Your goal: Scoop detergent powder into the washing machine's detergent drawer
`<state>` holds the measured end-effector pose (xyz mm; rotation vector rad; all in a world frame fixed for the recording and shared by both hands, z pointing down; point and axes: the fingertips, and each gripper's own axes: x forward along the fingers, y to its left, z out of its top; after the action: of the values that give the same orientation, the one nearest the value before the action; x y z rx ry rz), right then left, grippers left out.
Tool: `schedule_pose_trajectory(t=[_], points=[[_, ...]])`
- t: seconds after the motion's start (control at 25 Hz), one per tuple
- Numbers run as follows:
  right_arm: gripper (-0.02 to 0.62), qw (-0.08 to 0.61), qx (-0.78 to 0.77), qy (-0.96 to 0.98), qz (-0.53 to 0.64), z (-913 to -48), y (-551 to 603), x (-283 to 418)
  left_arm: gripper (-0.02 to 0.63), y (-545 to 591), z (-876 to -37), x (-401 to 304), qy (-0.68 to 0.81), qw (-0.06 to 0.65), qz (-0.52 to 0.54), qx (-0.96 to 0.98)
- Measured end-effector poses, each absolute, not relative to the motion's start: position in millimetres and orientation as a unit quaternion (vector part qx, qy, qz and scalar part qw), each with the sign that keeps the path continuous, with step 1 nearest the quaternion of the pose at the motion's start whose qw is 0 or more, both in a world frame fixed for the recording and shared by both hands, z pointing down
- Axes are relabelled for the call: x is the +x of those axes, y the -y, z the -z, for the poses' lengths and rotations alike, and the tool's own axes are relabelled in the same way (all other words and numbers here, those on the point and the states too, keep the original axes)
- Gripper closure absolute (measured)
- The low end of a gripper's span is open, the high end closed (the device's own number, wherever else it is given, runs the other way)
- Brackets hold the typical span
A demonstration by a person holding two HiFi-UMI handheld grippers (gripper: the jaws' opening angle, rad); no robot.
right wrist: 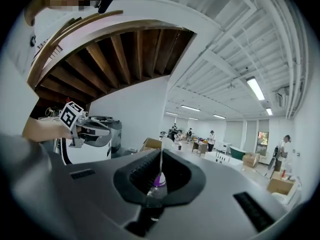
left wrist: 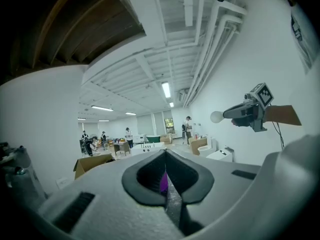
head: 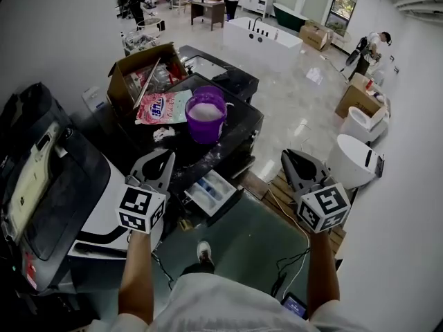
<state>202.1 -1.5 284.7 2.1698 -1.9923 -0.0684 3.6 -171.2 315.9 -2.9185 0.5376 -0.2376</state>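
Ahead of the left gripper (left wrist: 165, 155), on the dark counter (head: 242, 120), stands a purple bucket (head: 205, 114) holding white powder. A pink-and-white detergent bag (head: 158, 108) lies just beside it, and an open cardboard box (head: 128, 68) farther off holds reddish packaging. Below, between the left and the right gripper (right wrist: 160, 156), the detergent drawer (head: 211, 191) stands pulled out, its contents unclear. Both grippers are clenched with nothing between their jaws

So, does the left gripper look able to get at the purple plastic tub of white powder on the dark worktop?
Probably yes: the left gripper hovers facing the purple plastic tub, with nothing tall between them on the dark worktop. Its jaws are shut, so they must open first.
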Motion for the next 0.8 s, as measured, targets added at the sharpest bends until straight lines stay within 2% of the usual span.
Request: schedule_pose_trajectory(t=[0.4, 0.8], points=[[0.583, 0.129, 0.705, 0.697, 0.003, -300.9, 129.0, 238.9, 0.597, 279.8, -329.1, 37.3, -0.197, 0.071, 0.094, -0.973], [0.581, 0.194, 0.607, 0.770, -0.009, -333.6, 223.1, 271.8, 0.597, 316.9, -361.1, 68.2, -0.237, 0.038, 0.121, -0.963]])
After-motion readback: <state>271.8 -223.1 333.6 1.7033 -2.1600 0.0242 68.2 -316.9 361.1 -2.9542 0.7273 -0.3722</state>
